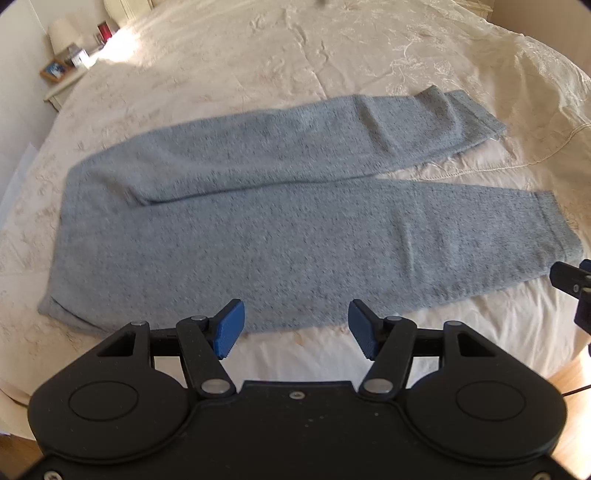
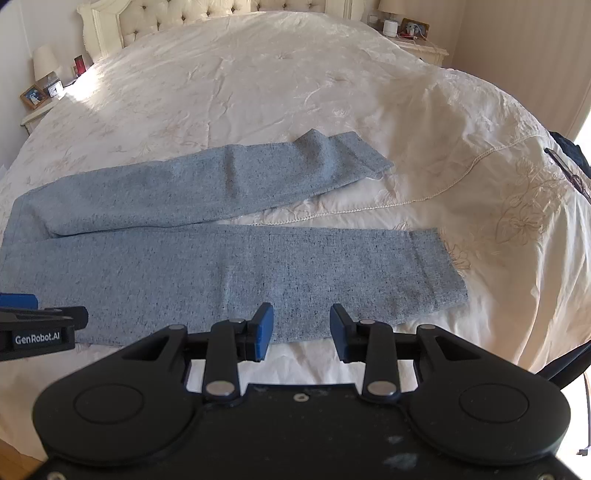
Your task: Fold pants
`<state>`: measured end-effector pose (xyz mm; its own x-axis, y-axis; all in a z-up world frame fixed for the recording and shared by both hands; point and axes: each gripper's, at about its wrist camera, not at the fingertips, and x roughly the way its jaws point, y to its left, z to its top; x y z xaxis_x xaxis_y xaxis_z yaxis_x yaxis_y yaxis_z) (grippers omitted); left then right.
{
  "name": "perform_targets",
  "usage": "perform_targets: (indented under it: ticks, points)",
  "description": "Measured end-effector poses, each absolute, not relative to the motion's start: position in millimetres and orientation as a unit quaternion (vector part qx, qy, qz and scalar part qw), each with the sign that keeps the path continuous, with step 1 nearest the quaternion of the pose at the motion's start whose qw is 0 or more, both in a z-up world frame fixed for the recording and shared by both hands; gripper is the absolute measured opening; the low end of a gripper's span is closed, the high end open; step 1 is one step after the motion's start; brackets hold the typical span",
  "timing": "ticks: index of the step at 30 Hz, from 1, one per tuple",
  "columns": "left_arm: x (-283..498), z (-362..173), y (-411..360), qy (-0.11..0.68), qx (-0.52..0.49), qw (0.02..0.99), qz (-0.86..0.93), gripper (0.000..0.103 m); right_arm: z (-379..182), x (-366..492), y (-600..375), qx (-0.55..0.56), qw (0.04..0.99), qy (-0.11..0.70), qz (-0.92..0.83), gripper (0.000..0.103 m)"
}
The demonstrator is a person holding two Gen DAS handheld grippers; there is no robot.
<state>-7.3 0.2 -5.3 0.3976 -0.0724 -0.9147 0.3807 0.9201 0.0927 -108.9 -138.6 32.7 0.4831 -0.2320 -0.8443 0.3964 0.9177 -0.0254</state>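
The left gripper point(image 1: 295, 330) hangs spread wide and empty, the right gripper point(image 2: 301, 330) likewise, just above the near edge of the grey pants point(image 1: 258, 229) lying flat ahead on the bed point(image 1: 258, 55). Soft, light, limp knit: probably best pinched at waistband and cuff.

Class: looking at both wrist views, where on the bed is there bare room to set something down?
Free: bedspread between the pants and headboard, and right of the leg ends. Narrow: the wedge between the legs. Crowded: the near edge, under both open grippers.
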Motion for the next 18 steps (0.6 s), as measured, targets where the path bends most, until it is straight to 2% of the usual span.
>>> perform_targets:
  ticks: [18]
  points:
    - [-8.9, -7.7, -0.2, 0.537, 0.127, 0.82, -0.153, 0.063, 37.0, -113.8, -125.7, 0.051, 0.878, 0.442, -0.175, 0.036]
